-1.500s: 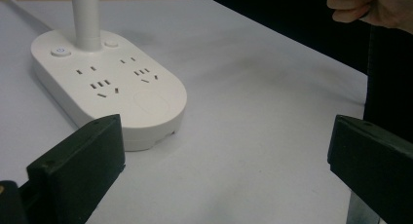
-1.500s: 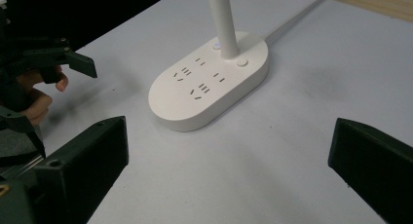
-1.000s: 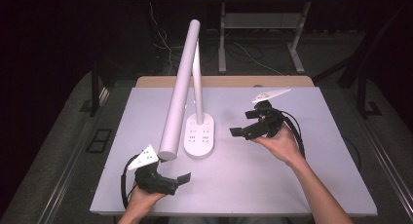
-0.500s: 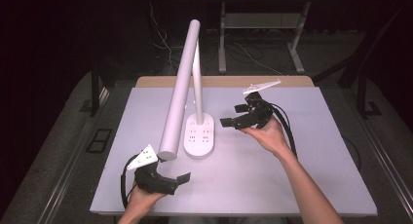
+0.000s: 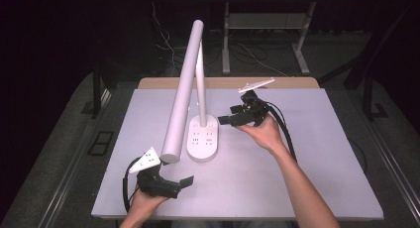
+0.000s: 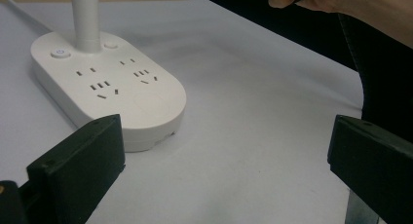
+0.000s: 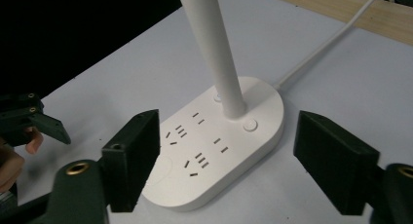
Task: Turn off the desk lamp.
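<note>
Right tongs [image 5: 229, 115] spread, poised beside lamp base [image 5: 203, 138] mid-bench [image 5: 307, 153]; left tongs [image 5: 187, 184] spread, idle near front edge. Risk — clipping the upright stem [image 5: 200, 84], tipping the lamp.

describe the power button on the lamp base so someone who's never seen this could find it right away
Start at the white desk lamp standing mid-table on the grey mat; its oval base carries rows of socket slots. Where the upright post enters the base, two small round buttons flank it. The power button is the one bearing a faint blue power mark; the other looks plain.
</note>
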{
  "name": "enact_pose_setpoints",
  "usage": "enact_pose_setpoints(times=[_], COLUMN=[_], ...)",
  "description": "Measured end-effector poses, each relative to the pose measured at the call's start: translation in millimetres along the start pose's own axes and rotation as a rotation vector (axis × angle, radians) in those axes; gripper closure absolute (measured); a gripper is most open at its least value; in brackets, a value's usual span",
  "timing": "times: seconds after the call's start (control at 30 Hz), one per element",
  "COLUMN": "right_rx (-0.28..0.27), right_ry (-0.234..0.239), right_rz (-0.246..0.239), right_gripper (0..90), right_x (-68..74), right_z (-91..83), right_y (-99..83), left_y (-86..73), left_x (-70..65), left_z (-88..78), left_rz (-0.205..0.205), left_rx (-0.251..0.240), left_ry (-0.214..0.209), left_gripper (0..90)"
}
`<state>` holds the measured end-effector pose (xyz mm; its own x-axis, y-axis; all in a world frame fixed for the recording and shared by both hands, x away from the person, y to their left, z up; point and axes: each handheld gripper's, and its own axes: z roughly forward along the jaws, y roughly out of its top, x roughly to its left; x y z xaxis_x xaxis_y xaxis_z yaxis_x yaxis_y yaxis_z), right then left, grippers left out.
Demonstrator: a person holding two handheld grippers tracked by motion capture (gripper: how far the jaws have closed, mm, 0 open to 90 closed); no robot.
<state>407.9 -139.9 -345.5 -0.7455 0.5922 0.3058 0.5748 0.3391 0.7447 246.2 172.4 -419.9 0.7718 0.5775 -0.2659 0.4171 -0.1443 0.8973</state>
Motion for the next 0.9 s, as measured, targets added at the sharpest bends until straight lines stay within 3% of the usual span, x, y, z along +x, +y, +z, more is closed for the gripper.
enact_pose_setpoints(times=[0.27,0.9], right_rx=[0.009,0.003], right_ry=[0.001,0.034], right_rz=[0.036,0.095], right_gripper=[48.7,81.2], right_x=[-8.2,-24.7], right_z=[9.6,40.8], right_y=[-1.2,-6.0], left_y=[0.0,-0.1], left_x=[-0.2,1.2], left_z=[0.2,-0.7], left_rz=[-0.002,-0.005], left_rx=[0.002,0.002], left_ry=[-0.002,-0.003], left_gripper=[0.0,0.0])
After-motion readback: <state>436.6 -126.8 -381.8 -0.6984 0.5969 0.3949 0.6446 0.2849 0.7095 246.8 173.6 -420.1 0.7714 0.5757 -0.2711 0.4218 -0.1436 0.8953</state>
